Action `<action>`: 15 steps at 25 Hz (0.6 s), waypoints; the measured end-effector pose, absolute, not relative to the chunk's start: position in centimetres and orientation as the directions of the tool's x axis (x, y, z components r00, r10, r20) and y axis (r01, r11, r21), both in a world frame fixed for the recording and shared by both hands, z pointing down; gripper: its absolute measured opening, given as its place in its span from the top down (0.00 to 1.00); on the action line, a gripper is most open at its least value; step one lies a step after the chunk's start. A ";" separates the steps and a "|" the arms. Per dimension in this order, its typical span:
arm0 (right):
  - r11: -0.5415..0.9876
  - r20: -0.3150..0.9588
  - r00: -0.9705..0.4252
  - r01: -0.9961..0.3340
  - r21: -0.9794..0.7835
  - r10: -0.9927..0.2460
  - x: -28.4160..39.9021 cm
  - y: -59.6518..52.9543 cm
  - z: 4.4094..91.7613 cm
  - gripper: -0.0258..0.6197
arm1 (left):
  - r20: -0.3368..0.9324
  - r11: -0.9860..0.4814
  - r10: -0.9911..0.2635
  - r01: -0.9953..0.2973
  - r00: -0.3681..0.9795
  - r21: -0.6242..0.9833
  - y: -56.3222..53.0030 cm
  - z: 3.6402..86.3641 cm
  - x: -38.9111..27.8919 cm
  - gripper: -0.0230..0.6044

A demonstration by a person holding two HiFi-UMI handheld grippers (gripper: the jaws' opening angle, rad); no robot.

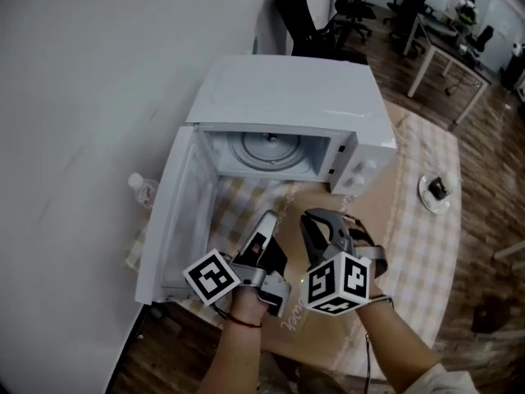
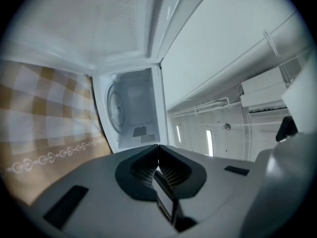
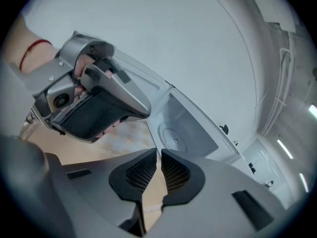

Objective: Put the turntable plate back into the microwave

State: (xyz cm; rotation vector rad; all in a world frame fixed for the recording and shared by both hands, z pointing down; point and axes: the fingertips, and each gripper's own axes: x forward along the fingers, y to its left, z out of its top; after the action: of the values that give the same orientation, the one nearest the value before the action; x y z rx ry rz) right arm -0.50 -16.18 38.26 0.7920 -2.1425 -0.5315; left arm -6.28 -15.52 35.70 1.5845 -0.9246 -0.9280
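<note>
The white microwave (image 1: 287, 89) stands on the table with its door (image 1: 176, 212) swung open to the left. The glass turntable plate (image 1: 267, 150) lies flat on the floor of its cavity; it also shows in the left gripper view as the plate (image 2: 115, 107) and in the right gripper view as the plate (image 3: 174, 135). Both grippers hover side by side in front of the opening, clear of it. My left gripper (image 1: 267, 218) is shut, jaw tips touching, nothing between them (image 2: 158, 147). My right gripper (image 1: 317, 217) is shut to a sliver and empty (image 3: 159, 151).
A clear bottle (image 1: 141, 189) stands left of the open door. A checked cloth (image 1: 426, 245) and a brown mat (image 1: 328, 199) cover the table. A small white dish (image 1: 435, 191) sits at the right. Office chairs (image 1: 299, 11) and a desk (image 1: 447, 48) stand behind.
</note>
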 end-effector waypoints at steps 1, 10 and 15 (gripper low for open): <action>0.727 0.515 -0.523 -0.384 0.569 -0.679 -0.4 -15.7 37.9 0.88 | -0.121 -0.187 -0.905 -0.127 0.407 0.974 -14.9 35.3 -6.2 0.96; 0.746 0.493 -0.562 -0.461 0.480 -0.664 1.0 -12.9 35.9 0.88 | -0.122 -0.225 -0.898 -0.204 0.422 0.953 -11.5 33.5 -4.8 0.96; 0.746 0.460 -0.588 -0.513 0.424 -0.666 1.8 -11.8 33.6 0.88 | -0.131 -0.271 -0.883 -0.263 0.450 0.926 -10.0 31.9 -3.5 0.96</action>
State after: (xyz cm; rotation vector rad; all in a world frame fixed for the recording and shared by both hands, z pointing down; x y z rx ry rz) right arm 1.81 -11.80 33.65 0.8830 -2.3329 -0.3279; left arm -3.54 -9.99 31.92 1.7774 -0.9819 -0.8433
